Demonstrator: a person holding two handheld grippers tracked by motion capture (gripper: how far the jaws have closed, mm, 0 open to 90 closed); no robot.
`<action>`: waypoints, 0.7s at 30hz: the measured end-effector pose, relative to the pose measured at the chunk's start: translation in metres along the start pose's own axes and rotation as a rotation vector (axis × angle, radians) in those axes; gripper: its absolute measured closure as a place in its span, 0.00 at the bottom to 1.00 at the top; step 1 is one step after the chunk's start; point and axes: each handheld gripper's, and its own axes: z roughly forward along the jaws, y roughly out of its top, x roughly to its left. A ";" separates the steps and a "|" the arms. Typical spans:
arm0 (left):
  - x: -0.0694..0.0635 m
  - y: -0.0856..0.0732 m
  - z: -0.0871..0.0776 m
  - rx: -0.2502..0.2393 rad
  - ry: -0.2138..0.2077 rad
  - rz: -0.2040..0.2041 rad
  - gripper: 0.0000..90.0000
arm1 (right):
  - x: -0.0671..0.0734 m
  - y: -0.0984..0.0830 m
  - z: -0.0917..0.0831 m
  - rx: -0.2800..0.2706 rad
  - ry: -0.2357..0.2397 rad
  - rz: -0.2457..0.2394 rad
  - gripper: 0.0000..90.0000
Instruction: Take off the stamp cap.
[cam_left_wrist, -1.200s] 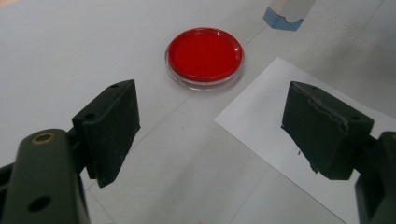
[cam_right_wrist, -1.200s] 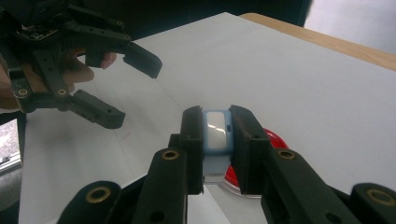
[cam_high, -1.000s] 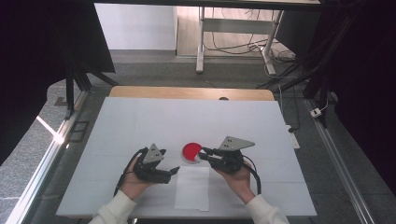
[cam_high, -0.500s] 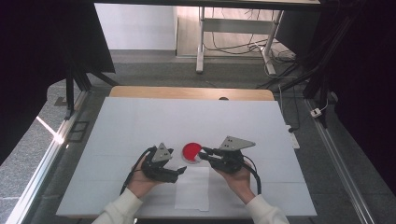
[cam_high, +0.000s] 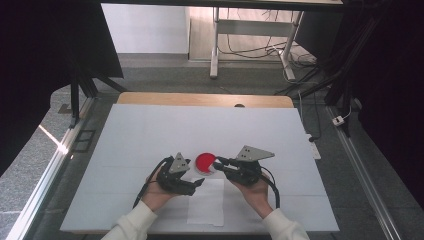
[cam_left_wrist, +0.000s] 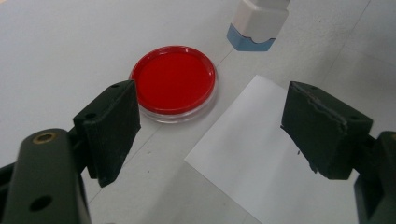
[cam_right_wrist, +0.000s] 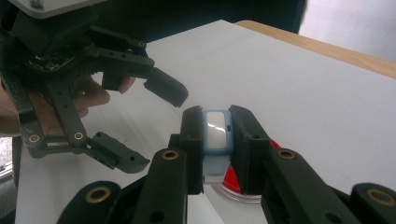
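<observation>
A round red ink pad (cam_high: 204, 161) in a clear dish lies on the white table, just beyond a white sheet of paper (cam_high: 206, 202). My right gripper (cam_high: 220, 164) is shut on a small white and blue stamp (cam_right_wrist: 216, 140) and holds it over the pad's right edge (cam_right_wrist: 232, 181). The left gripper view has the stamp (cam_left_wrist: 256, 21) hanging just past the red pad (cam_left_wrist: 173, 79). My left gripper (cam_high: 196, 183) stands open over the paper's top left corner (cam_left_wrist: 252, 158), with nothing between its jaws (cam_left_wrist: 212, 112). It is seen open from the right gripper view (cam_right_wrist: 140, 123).
The white table top (cam_high: 150, 130) stretches wide to the back and both sides, with a wooden edge (cam_high: 200, 99) at the far end. A white power strip (cam_high: 313, 147) lies off the table's right edge.
My left gripper has shifted a little to the right, closer to the paper and the pad. The right gripper with the stamp has stayed still.
</observation>
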 end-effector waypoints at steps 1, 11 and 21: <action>0.000 0.001 0.001 0.000 -0.001 -0.001 0.22 | 0.000 0.000 0.000 -0.001 0.001 0.002 0.83; -0.005 0.007 0.009 0.004 -0.008 0.008 0.22 | -0.001 -0.001 0.001 0.001 -0.003 0.011 0.83; -0.009 0.010 0.016 0.008 -0.009 0.015 0.22 | -0.001 -0.002 0.002 0.000 -0.008 0.020 0.83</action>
